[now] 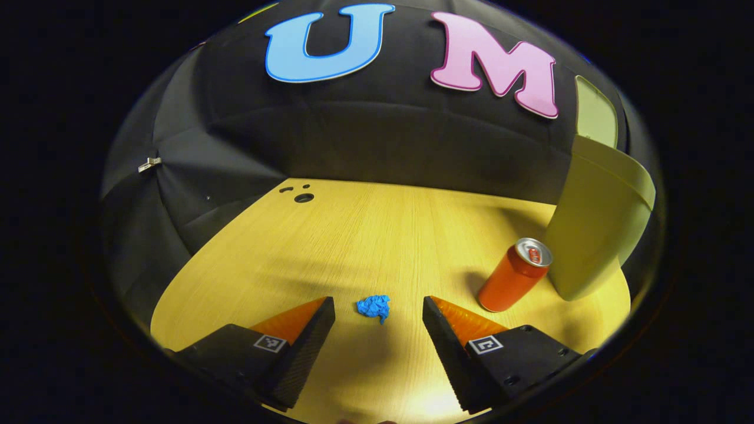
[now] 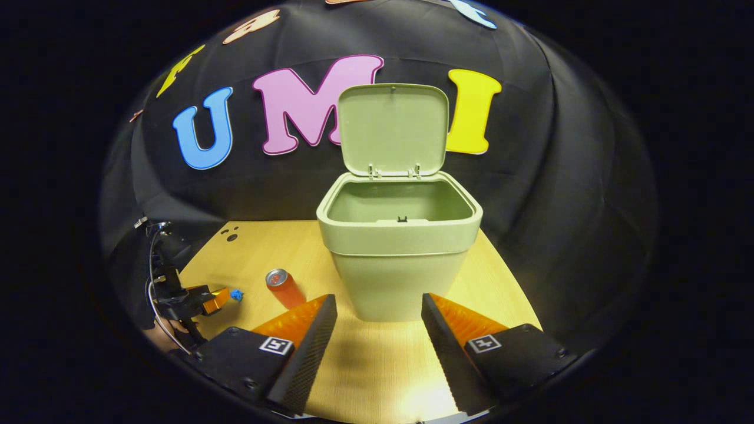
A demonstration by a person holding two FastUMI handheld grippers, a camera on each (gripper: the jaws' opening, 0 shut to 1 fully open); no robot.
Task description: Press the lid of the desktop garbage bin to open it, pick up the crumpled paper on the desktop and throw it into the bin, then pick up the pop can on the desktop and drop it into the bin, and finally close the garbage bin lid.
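Crumpled paper (image 1: 373, 307): small blue wad, irregular and roughly round, no marked long axis. Lies loose on the wooden desktop (image 1: 353, 235), straight ahead of the left gripper (image 1: 379, 312), on the line between its two fingertips and near them. Not touched by either finger.

Left gripper: jaws spread wide, nothing between the pads. In the right gripper view it appears far left (image 2: 219, 300), with the paper (image 2: 237, 294) just beyond its tips. Judged the nearer tool for the pickup; a short advance and a squeeze look sufficient.

Pop can (image 1: 513, 275): orange-red, silver top, upright, to the right of the paper and apart from it, just beside the bin.

Garbage bin (image 2: 400, 259): pale green, tapered, standing on the desktop. Lid (image 2: 392, 129) raised upright on its rear hinge; interior visible, no contents seen. Opening step judged done.

Right gripper (image 2: 379, 312): jaws spread, empty, facing the bin front, close to its base.
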